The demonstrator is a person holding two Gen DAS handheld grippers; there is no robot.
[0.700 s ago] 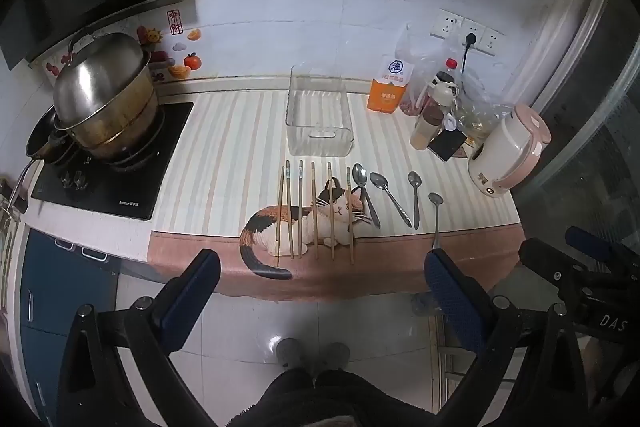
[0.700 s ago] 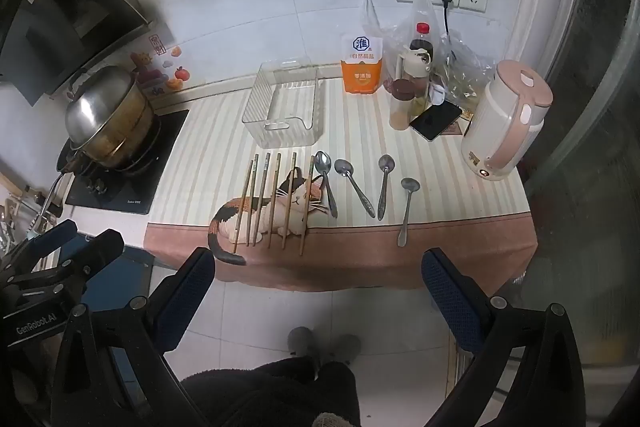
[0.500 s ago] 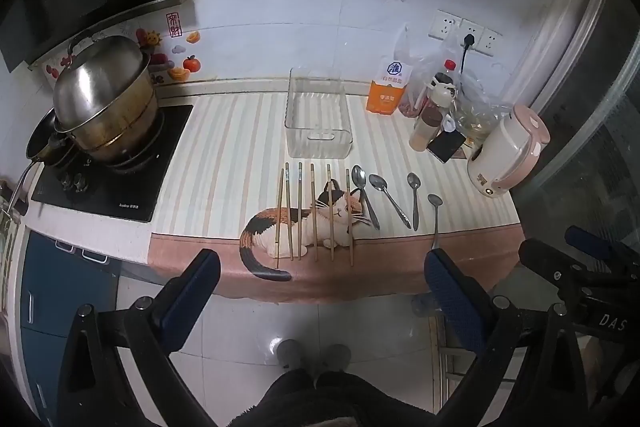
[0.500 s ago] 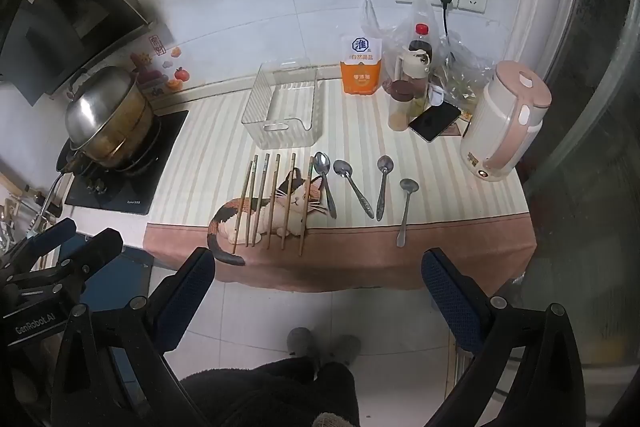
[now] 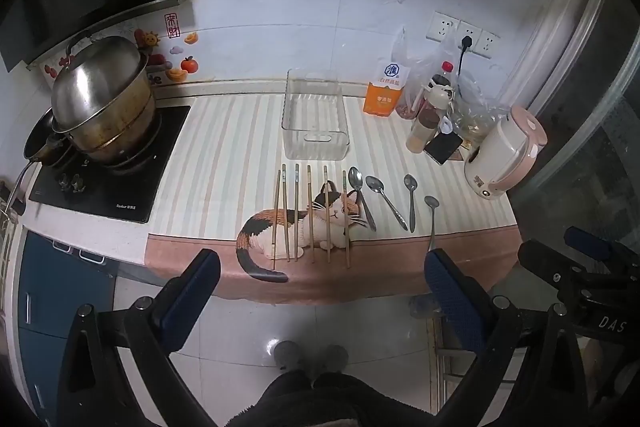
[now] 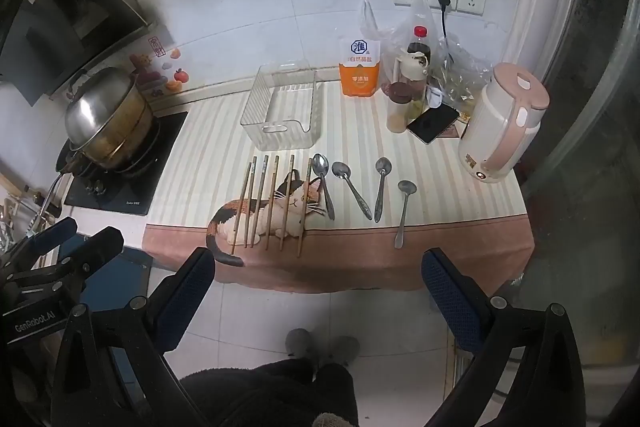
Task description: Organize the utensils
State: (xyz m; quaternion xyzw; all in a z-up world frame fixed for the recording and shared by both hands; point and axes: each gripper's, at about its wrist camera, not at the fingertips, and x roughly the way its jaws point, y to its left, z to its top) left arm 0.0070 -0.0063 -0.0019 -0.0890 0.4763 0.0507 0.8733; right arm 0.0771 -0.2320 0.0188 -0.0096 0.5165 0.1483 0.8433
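Both tongs are hanging over the floor, well short of the mat [image 5: 192, 187]. The left gripper [image 5: 320, 279] is gaping wide, nothing between its blue pads [image 5: 188, 291]; the right gripper [image 6: 318, 275] is spreading just as wide, also holding nothing. On the mat, six chopsticks [image 5: 310, 213] are lying side by side across the printed cat [image 5: 296, 227], reaching its near border. Just right of them, four spoons [image 5: 384, 197] are resting bowls away, the rightmost one nearest the mat's edge. Beyond the chopsticks, a clear bin [image 5: 314, 123] is sitting mid-mat. A pot [image 5: 100, 103] is standing left of the mat; a kettle [image 5: 506, 151] is standing at its right end.
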